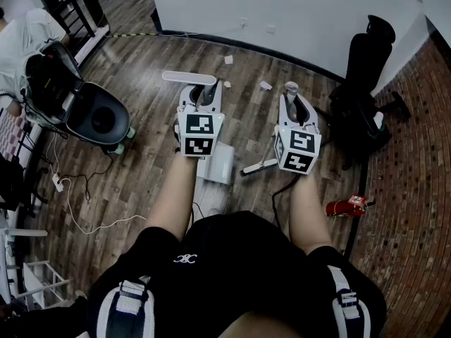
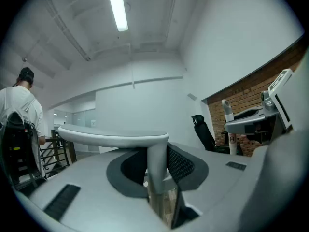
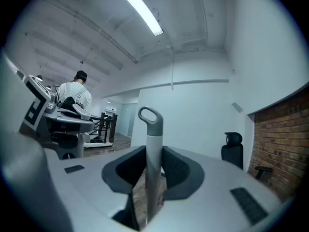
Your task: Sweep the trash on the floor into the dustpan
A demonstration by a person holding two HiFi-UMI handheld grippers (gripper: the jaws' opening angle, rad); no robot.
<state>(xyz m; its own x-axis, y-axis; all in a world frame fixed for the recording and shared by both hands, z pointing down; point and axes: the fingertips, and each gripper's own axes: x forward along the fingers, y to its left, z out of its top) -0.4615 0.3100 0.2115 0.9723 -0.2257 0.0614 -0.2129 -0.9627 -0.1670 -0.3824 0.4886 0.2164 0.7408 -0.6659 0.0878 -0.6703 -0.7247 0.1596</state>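
Note:
My left gripper (image 1: 200, 103) is shut on the upright white handle of the dustpan (image 1: 219, 163), whose pan rests on the wood floor below. The handle's T-bar top (image 2: 113, 137) stands just above the jaws in the left gripper view. My right gripper (image 1: 295, 108) is shut on the grey broom handle (image 3: 153, 153), which ends in a loop (image 3: 147, 115). The broom head (image 1: 258, 166) lies on the floor right of the pan. Two small pale trash scraps (image 1: 266, 86) (image 1: 228, 60) lie farther ahead, near the white wall.
A black office chair (image 1: 364, 76) stands at the right by the brick-patterned floor, with a red fire extinguisher (image 1: 344, 206) lying near it. At the left are a black open case (image 1: 90, 115), white cables (image 1: 76, 192) and a person in white (image 1: 25, 30).

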